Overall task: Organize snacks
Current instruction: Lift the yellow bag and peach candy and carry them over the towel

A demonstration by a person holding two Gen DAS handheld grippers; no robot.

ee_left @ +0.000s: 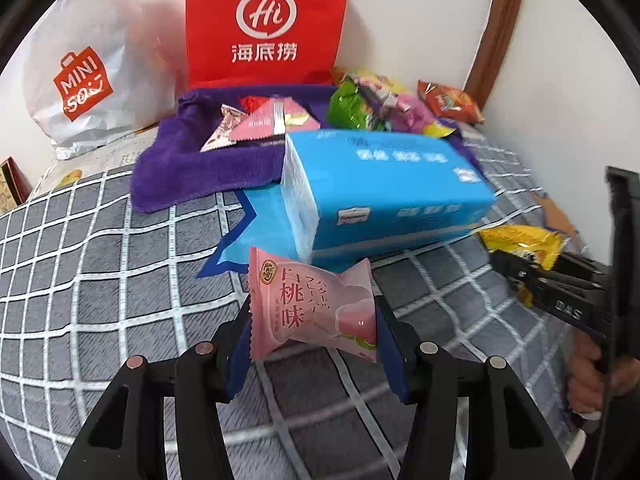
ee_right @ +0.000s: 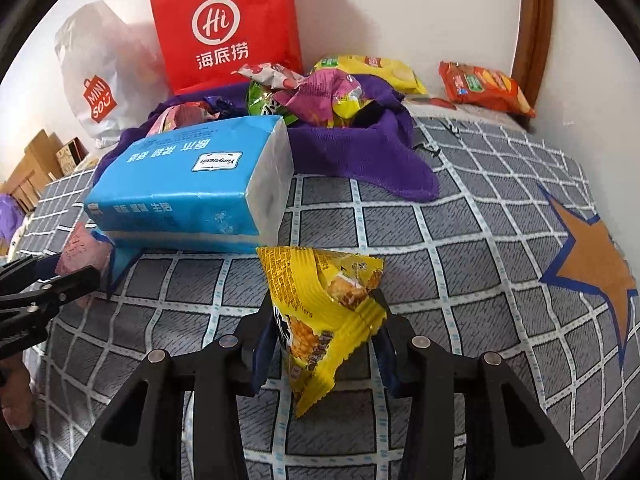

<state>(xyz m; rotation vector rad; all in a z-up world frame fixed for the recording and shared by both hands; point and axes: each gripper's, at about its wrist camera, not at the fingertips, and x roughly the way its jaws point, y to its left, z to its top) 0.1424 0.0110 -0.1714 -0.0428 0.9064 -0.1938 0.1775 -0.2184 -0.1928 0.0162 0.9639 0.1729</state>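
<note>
1. Snacks are up in both grippers right now: the left gripper [ee_left: 312, 320] pinches a pink peach-print snack packet [ee_left: 310, 306] between its blue pads, lifted clear above the grey grid-patterned bedcover [ee_left: 100, 280].
2. Over on the other side, the right gripper [ee_right: 326, 320] is clamped on a crinkled yellow snack packet [ee_right: 324, 308], also off the cover.
3. Straight ahead of both sits a blue plastic-wrapped tissue pack [ee_left: 384, 184], lying between the held packets and the purple towel [ee_left: 180, 172].
4. On that towel, a heap of loose snack packets [ee_left: 260, 124], pink, green and yellow ones piled together.
5. Behind it all, a red paper bag with a white "Hi" logo [ee_left: 266, 20] stands against the wall, a white Miniso plastic bag [ee_left: 80, 64] beside it.
6. The right wrist view alone gives us the orange star patch [ee_right: 592, 260] on the cover and the full orange snack bag [ee_right: 484, 86] near the wooden bed frame.
7. The left wrist view alone shows a hand [ee_left: 596, 380] gripping the other tool's handle.
</note>
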